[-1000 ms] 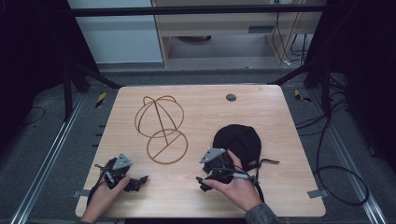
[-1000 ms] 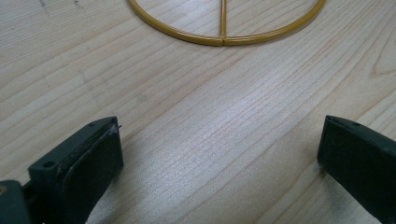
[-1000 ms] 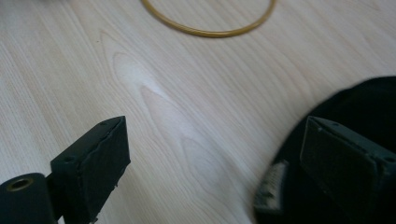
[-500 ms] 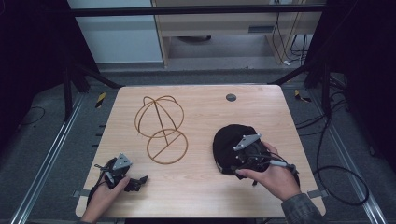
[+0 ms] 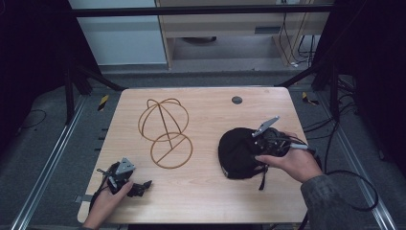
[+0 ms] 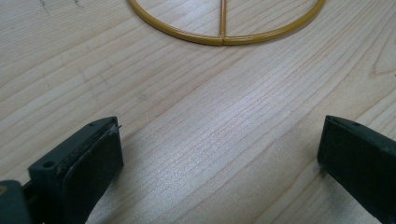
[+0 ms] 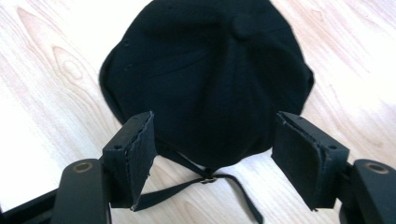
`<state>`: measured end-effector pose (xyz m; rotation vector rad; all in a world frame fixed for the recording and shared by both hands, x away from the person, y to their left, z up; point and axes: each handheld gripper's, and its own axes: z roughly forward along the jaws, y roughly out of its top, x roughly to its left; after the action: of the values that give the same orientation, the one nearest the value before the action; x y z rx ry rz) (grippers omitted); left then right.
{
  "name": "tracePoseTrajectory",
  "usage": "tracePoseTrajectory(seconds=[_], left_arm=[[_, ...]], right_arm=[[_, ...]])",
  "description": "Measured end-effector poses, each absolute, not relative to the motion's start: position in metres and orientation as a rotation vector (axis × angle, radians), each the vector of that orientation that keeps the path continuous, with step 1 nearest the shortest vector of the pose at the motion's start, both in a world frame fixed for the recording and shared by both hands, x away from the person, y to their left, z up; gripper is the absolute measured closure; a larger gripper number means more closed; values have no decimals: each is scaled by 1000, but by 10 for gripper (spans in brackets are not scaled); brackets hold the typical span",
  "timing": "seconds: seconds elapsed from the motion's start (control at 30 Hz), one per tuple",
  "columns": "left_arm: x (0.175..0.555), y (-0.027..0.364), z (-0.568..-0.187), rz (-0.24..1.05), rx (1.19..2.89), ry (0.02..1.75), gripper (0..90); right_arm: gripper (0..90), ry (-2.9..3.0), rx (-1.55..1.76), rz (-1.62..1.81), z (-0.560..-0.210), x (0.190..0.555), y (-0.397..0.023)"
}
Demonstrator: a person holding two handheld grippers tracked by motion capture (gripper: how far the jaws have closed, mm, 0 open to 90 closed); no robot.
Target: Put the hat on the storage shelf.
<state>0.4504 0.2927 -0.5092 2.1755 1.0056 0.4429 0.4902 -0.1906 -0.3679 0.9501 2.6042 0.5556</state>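
Note:
A black cap lies on the right half of the wooden table, with its rear strap and buckle toward my right gripper. The right gripper hovers at the cap's right side and points left at it. In the right gripper view the right gripper has its jaws on either side of the cap's rear edge. They have just been closing, and the pads do not press on the cloth. My left gripper rests open near the front left corner. In its own view the left gripper holds nothing.
A gold wire hat stand with a ring base stands left of centre on the table. A small dark disc sits near the far edge. Cables trail on the floor at the right.
The right hand moved from the front centre to the right and up, and is now at the cap's right side with narrower jaws. The left hand stayed put.

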Motion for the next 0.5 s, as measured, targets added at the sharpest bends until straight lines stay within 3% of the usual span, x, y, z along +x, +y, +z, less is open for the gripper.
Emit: tracePoseTrajectory(seconds=[0.37,0.5], left_arm=[[450,292,-509,442,2170,1010,0],[451,293,-509,442,2172,1006,0]], right_arm=[[326,2654,940,542,-354,516,-186],[375,2665,916,558,-348,525,-178]])
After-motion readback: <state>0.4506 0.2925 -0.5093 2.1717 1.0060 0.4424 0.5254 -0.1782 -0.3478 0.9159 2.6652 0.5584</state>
